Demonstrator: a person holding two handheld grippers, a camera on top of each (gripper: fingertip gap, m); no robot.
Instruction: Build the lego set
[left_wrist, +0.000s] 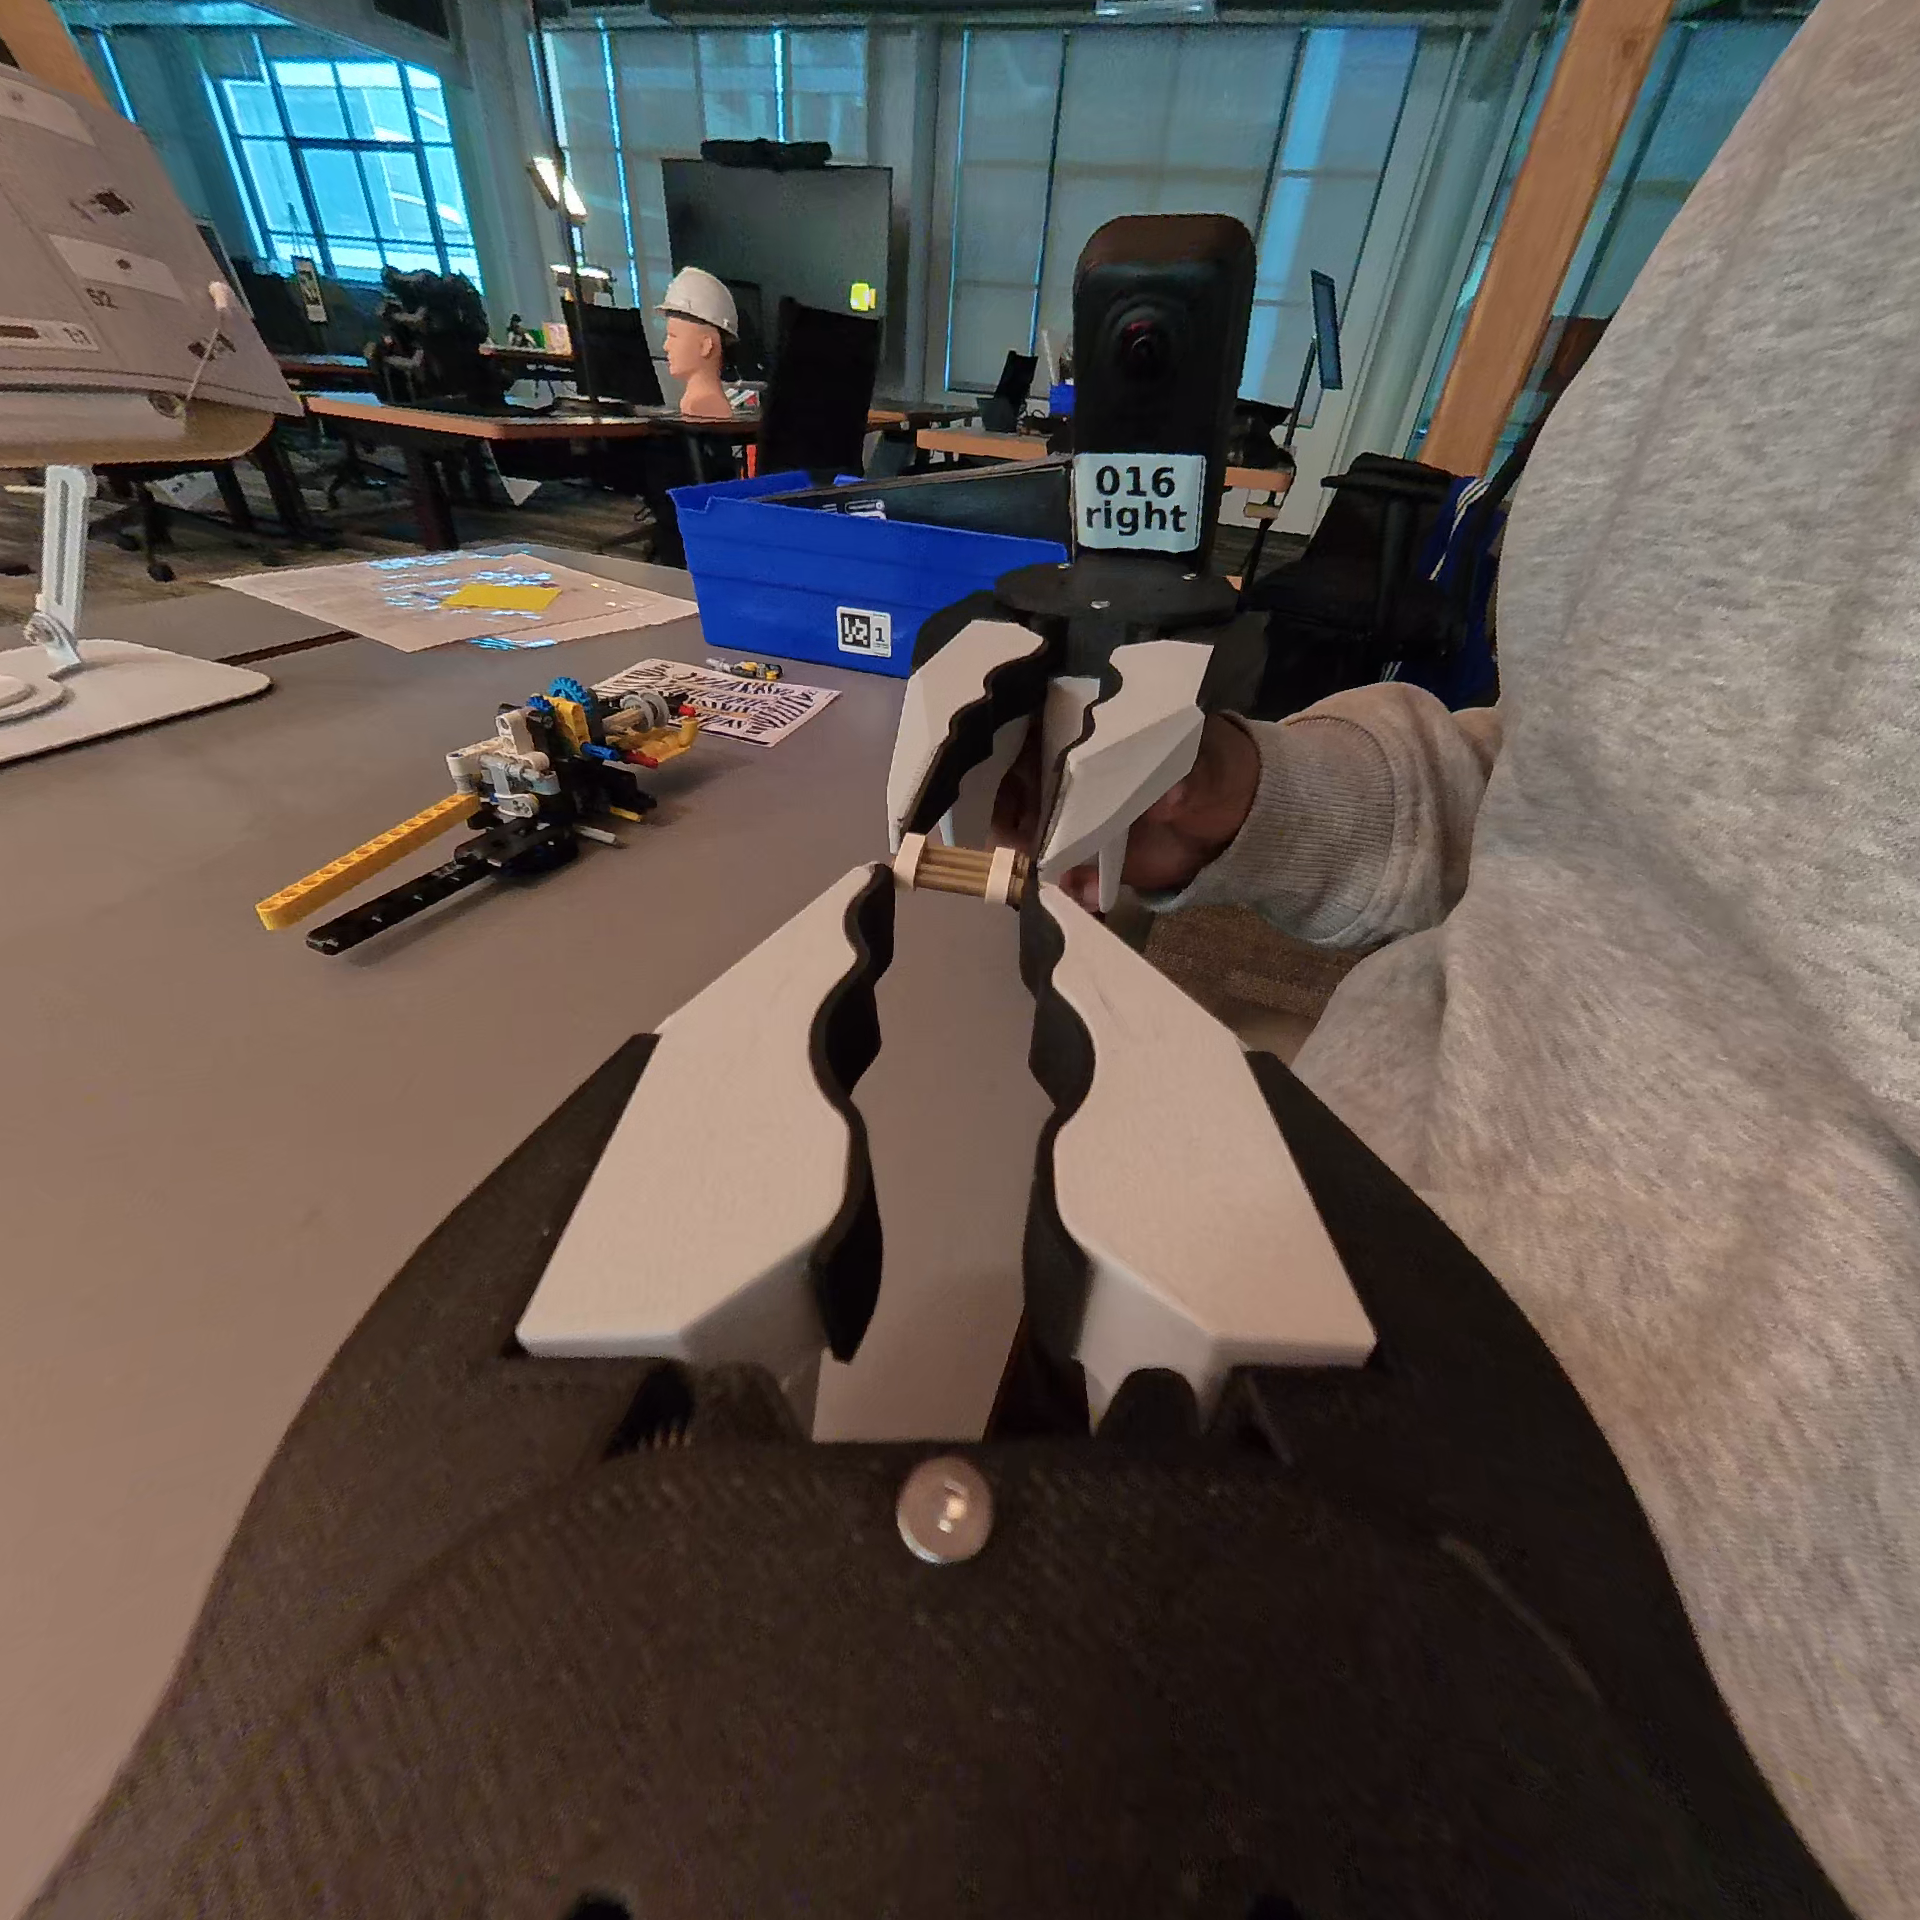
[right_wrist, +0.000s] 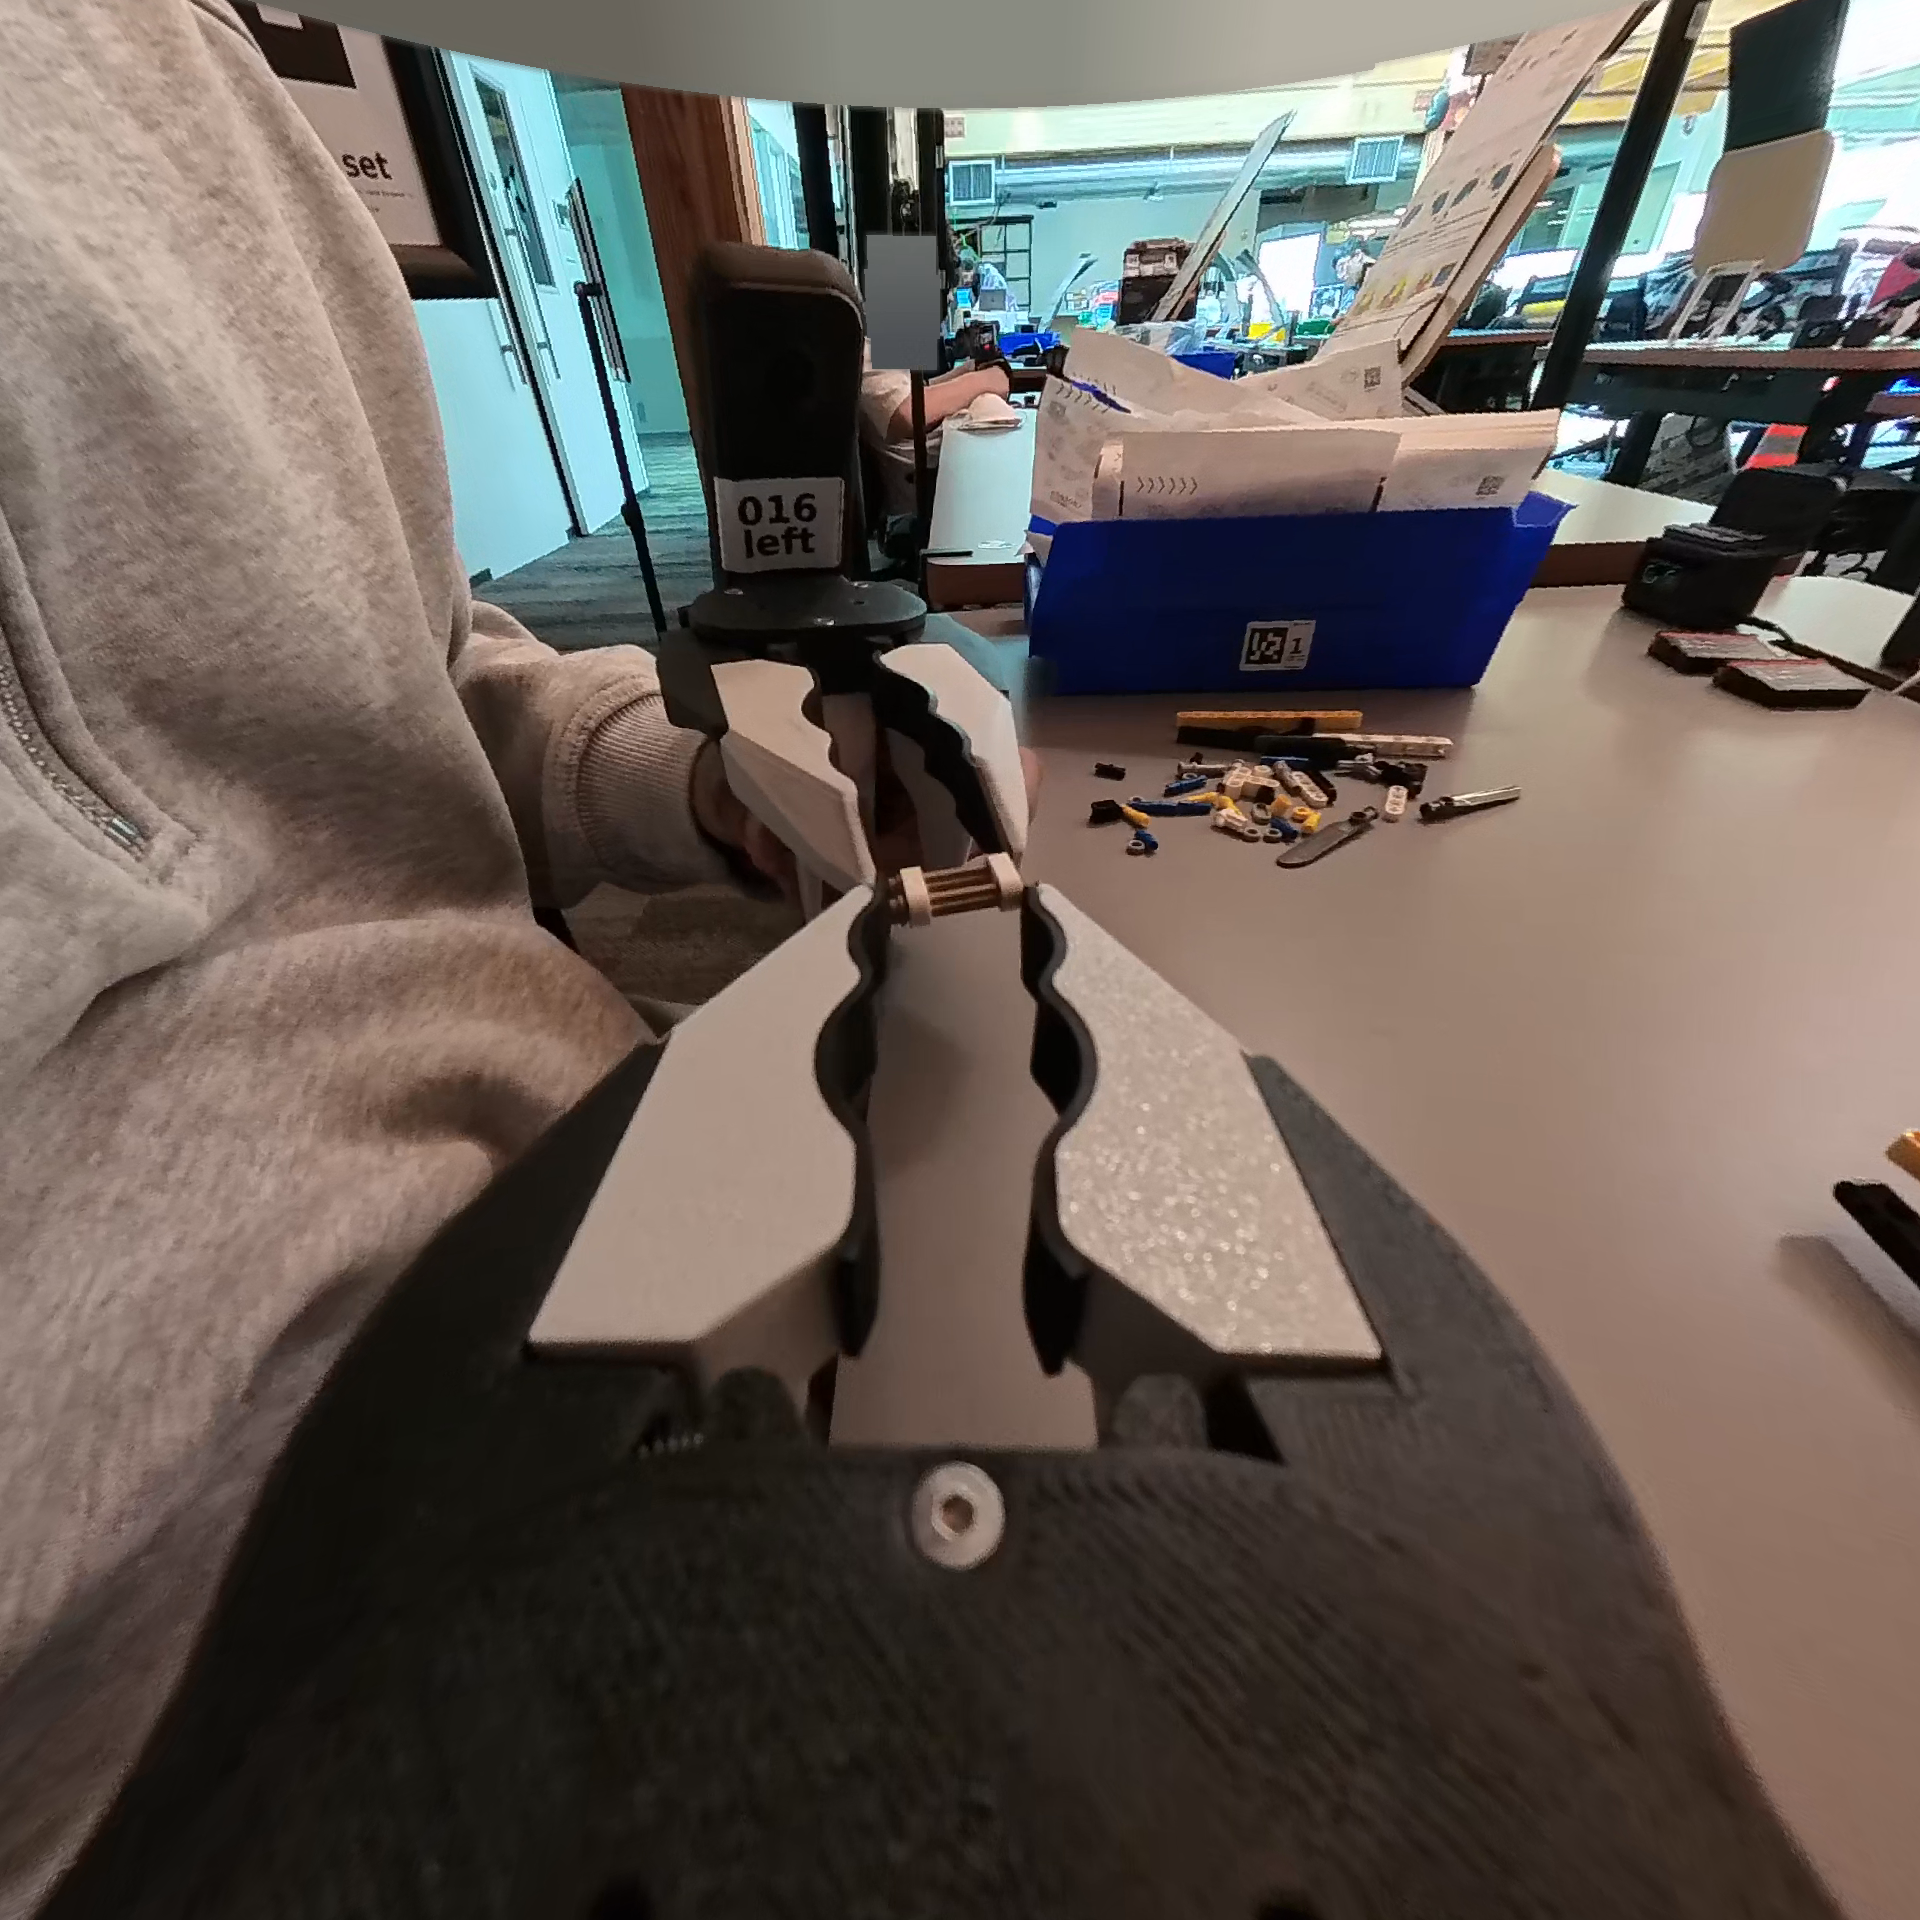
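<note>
A small tan ribbed gear piece (left_wrist: 961, 871) with a pale collar at each end is held in the air above the near edge of the grey table (left_wrist: 312, 1039), between the two tools, which face each other tip to tip. The left gripper (left_wrist: 961, 894) is narrowed onto the piece, one fingertip at each collar; the right gripper (right_wrist: 951, 902) is likewise closed around it from the opposite side, so the piece appears to be pinched by both at once. The part is judged to be light, rigid plastic, unlikely to deform, but short and round, so it is liable to roll or pop out of a skewed pinch. A hold across the flat end collars is preferred to one on the ribbed barrel. The partly built model (left_wrist: 540, 769), with its yellow beam (left_wrist: 364, 857) and black beam (left_wrist: 416, 899) projecting, rests well apart on the table in the left wrist view. Loose parts (right_wrist: 1268, 795) lie scattered before the blue bin (right_wrist: 1278, 592) in the right wrist view.
</note>
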